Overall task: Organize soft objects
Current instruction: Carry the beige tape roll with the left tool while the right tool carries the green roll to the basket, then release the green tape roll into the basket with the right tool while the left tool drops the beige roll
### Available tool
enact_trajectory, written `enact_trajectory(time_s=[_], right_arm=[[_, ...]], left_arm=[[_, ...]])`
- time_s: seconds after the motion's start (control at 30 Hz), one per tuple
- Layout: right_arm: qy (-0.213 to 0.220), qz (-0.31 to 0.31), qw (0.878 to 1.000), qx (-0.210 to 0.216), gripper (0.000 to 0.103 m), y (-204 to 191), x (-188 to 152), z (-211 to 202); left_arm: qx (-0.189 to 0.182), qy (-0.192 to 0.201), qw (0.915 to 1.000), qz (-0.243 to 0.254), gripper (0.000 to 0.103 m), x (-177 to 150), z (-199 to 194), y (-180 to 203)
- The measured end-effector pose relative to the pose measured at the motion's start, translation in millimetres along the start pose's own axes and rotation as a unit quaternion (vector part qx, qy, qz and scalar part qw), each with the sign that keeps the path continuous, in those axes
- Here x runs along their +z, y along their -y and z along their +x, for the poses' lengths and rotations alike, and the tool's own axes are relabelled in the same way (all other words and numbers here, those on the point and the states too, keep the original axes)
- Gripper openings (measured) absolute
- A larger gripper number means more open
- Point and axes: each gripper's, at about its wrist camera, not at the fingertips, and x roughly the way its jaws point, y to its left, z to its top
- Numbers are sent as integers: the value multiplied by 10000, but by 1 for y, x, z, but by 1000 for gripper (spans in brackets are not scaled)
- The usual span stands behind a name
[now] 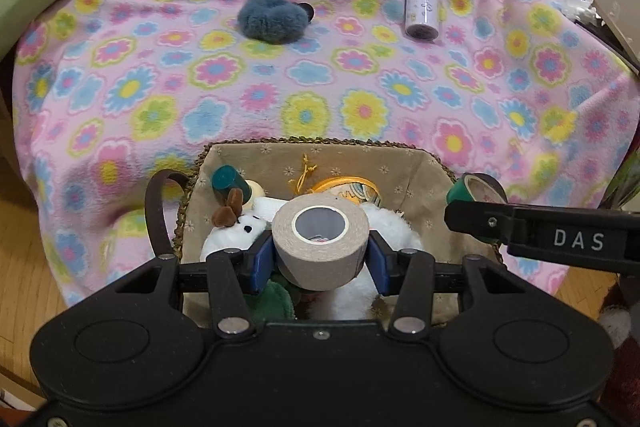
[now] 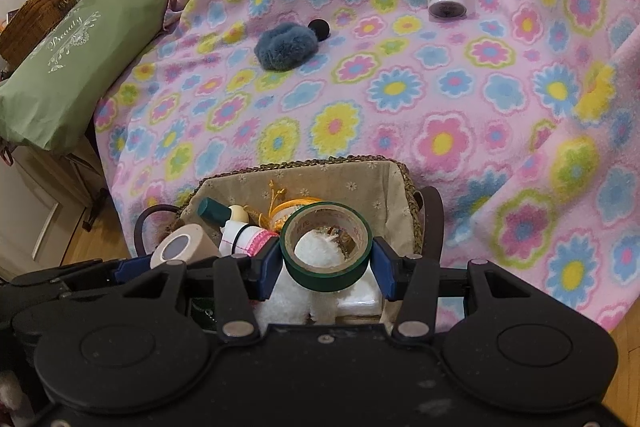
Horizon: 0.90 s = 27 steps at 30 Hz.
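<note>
My left claw [image 1: 320, 253] grips a beige tape roll [image 1: 322, 241], hole facing up toward me, while my right claw [image 2: 326, 263] clamps a green tape roll [image 2: 326, 251], tilted likewise.

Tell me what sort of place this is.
Most likely a room in a home, perhaps a bedroom or living room: a flowered fleece blanket draped over furniture, a green cushion, a wood floor, and a lined basket of small household items.
</note>
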Motion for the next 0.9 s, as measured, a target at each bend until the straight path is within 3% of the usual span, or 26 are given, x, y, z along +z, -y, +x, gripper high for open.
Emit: enact_trajectory(time_s=[0.9], right_arm=[[48,-40,10000,49,55,3,0,-1]], left_arm=[[71,-37,10000,-6,49,0,2,0]])
